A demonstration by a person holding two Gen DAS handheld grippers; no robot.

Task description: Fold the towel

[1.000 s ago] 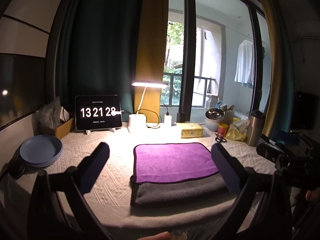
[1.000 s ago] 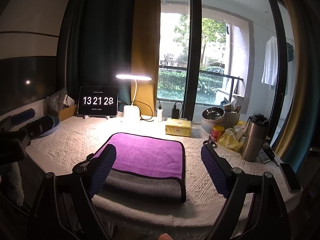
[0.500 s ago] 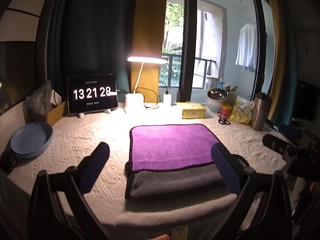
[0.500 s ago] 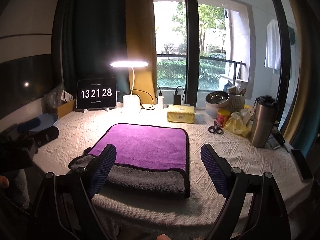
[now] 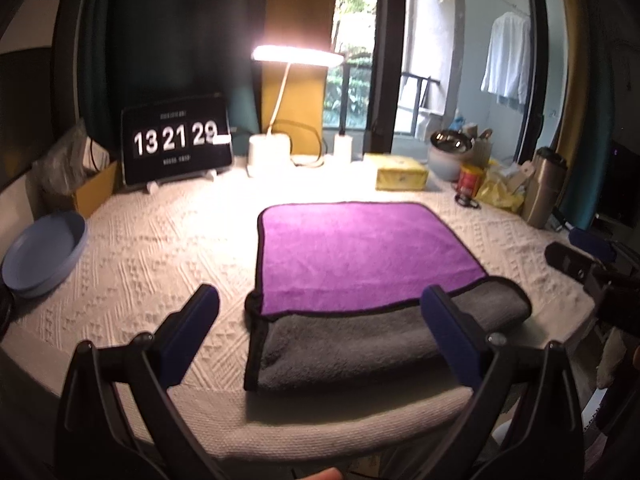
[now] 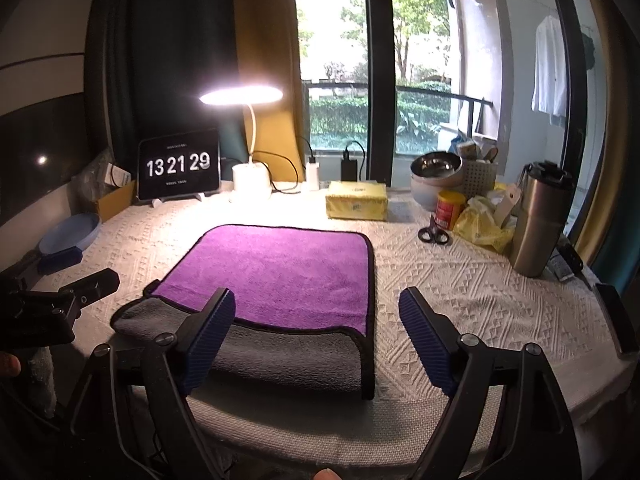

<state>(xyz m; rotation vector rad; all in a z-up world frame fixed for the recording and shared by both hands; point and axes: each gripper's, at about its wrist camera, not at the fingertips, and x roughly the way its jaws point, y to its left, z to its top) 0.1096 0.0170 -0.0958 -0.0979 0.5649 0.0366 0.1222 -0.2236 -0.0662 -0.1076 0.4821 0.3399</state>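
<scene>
A towel, purple on top with a grey underside and black trim, lies folded on the white patterned tablecloth; it shows in the left wrist view (image 5: pixel 360 256) and the right wrist view (image 6: pixel 276 272). Its grey layer sticks out toward the table's near edge. My left gripper (image 5: pixel 320 328) is open and empty, hovering above the near edge over the towel's grey part. My right gripper (image 6: pixel 316 332) is open and empty, over the towel's near right corner. Each gripper also shows at the edge of the other's view: the right gripper (image 5: pixel 580 264) and the left gripper (image 6: pixel 72 292).
At the back stand a clock tablet (image 5: pixel 176 140), a lit desk lamp (image 5: pixel 272 152) and a yellow box (image 6: pixel 356 200). A blue bowl (image 5: pixel 40 252) sits left. Scissors (image 6: pixel 434 234), a red can (image 6: pixel 450 208), a steel bowl (image 6: pixel 436 168) and a steel tumbler (image 6: pixel 536 216) crowd the right.
Both grippers have moved forward and lower toward the towel, which now looms larger. The towel has not moved. Both stay open.
</scene>
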